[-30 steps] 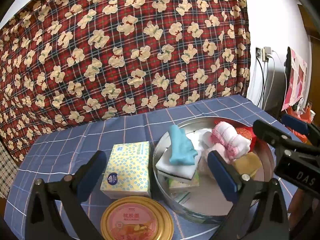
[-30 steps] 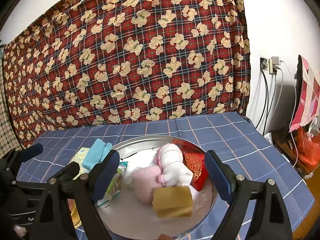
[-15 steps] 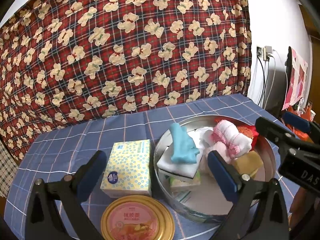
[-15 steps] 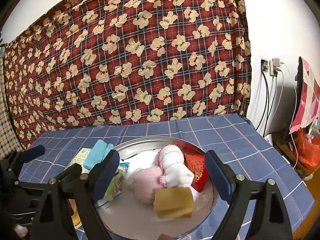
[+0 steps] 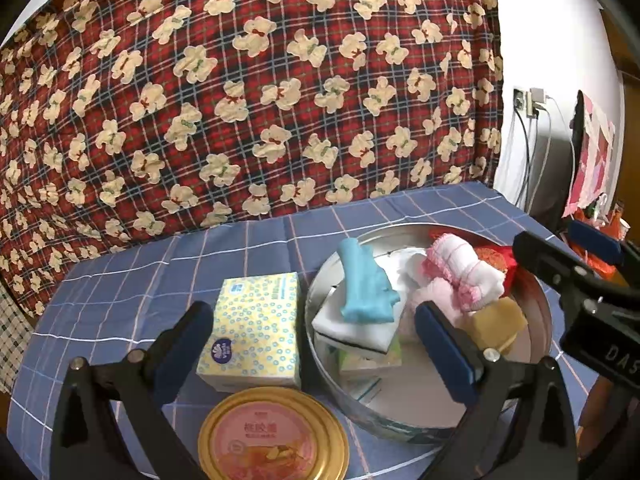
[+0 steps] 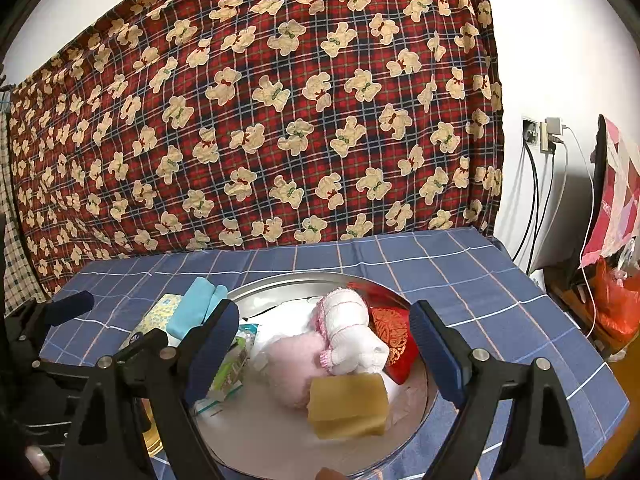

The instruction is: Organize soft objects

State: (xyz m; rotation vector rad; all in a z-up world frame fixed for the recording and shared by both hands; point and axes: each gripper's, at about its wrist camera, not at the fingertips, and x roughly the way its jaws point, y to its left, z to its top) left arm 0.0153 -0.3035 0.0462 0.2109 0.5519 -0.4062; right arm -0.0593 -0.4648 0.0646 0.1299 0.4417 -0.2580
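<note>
Both claws, left (image 5: 316, 336) and right (image 6: 324, 344), are gaping wide, empty, hovering over the tray (image 5: 540, 300); soft things are sitting gathered inside, tissue box (image 5: 256, 332) outside, likely next.

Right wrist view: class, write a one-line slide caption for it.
Open right gripper poised over a round metal tray holding a yellow sponge, pink-and-white rolled cloth and red cushion.

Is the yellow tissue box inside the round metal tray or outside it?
Outside. The tissue box sits on the blue checked cloth just left of the tray's rim, behind a gold-lidded can.
</note>
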